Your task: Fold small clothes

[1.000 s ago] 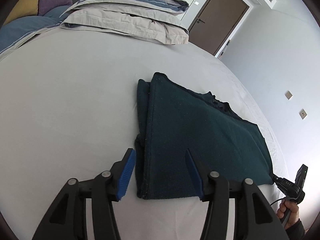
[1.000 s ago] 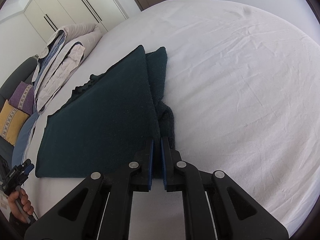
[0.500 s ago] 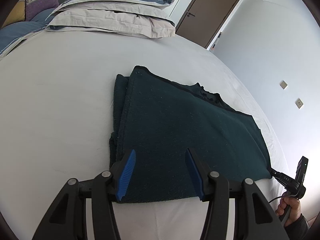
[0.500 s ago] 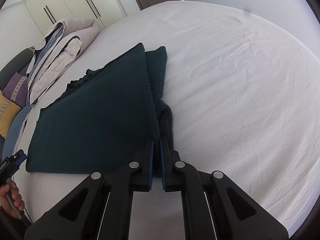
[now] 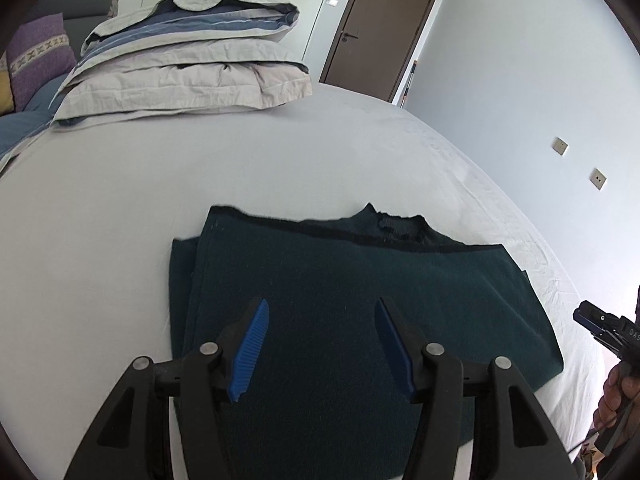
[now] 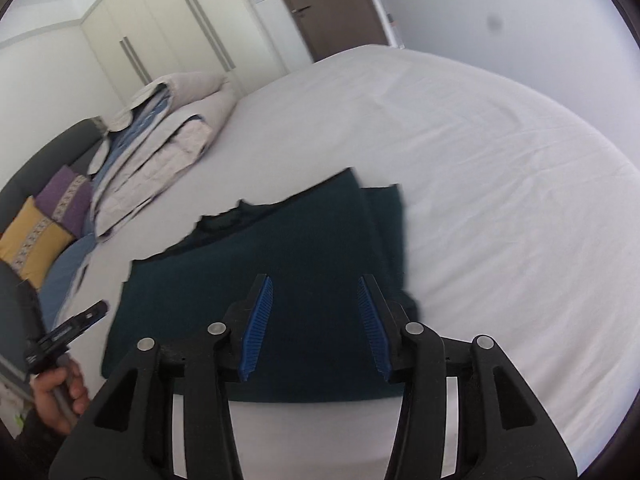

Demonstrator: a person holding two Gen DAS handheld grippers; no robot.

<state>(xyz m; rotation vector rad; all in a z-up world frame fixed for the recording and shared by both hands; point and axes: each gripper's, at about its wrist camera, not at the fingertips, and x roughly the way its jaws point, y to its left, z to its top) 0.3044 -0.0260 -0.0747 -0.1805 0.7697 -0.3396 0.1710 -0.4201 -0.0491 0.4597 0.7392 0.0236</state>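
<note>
Dark green knit garment [image 5: 360, 320] lies folded on the bed [image 5: 120, 200]; both tongs, left gripper [image 5: 322, 312] and right gripper [image 6: 316, 292], hang released, the right's jaws having just been opening, empty.

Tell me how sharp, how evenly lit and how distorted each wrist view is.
Left wrist view: sharp, soft even daylight, no glare; fisheye bows the bed and door, corners go black. Right wrist view: motion blur smears the garment edges and wardrobe; a dark smudge sits on the wall; same bowing and dark corners.
</note>
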